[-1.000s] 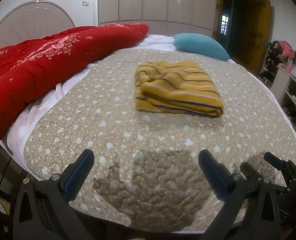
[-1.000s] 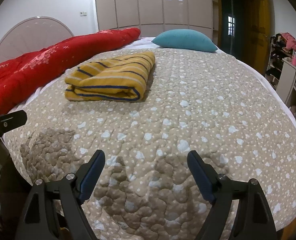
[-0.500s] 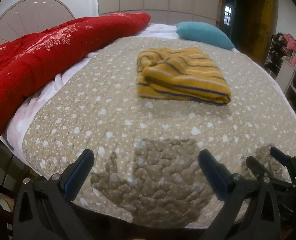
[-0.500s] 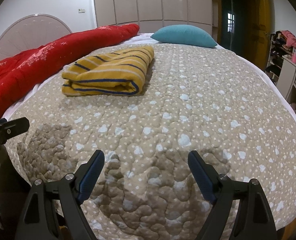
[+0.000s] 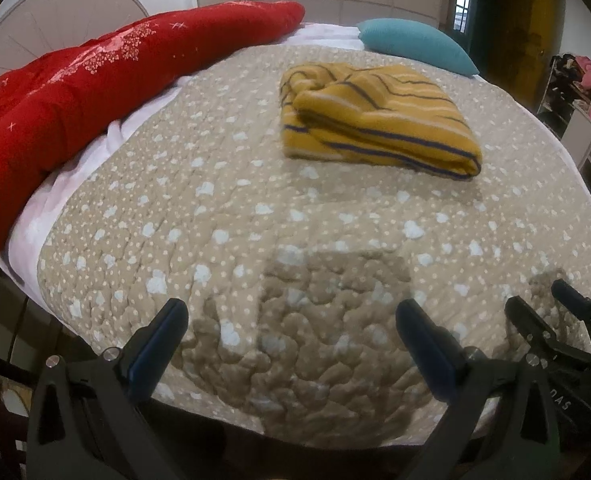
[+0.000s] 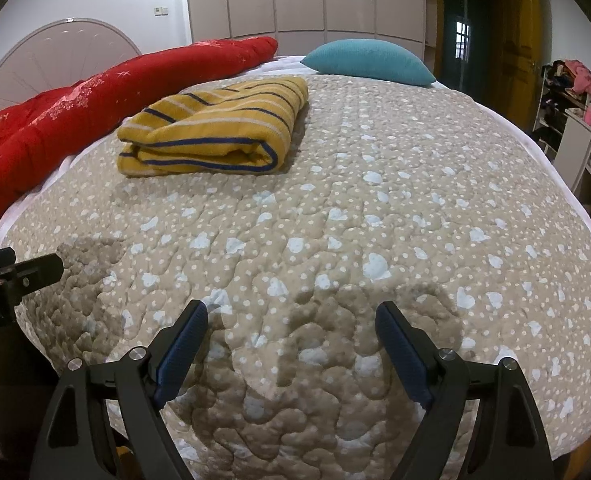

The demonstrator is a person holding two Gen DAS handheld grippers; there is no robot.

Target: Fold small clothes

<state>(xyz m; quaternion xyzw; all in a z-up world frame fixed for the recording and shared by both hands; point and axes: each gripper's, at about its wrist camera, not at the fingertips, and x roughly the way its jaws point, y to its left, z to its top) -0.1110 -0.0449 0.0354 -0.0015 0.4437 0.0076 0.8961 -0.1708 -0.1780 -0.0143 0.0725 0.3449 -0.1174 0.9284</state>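
A folded yellow garment with dark blue and white stripes [image 5: 375, 120] lies on the beige dotted quilt [image 5: 215, 208], toward the middle of the bed; it also shows in the right wrist view [image 6: 215, 132]. My left gripper [image 5: 291, 320] is open and empty, low over the quilt's near edge, well short of the garment. My right gripper [image 6: 291, 320] is open and empty too, over the near edge to the right of the left one. The right gripper's fingers [image 5: 567, 308] show at the far right of the left wrist view.
A red duvet [image 5: 75, 92] is bunched along the bed's left side over a white sheet. A teal pillow [image 6: 367, 60] lies at the head. Shelves with clutter [image 6: 575, 120] stand to the right of the bed. Wardrobe doors line the back wall.
Both grippers have moved a little forward and lower toward the bed, so the garment looks larger. Both stay open and empty. The garment has not moved.
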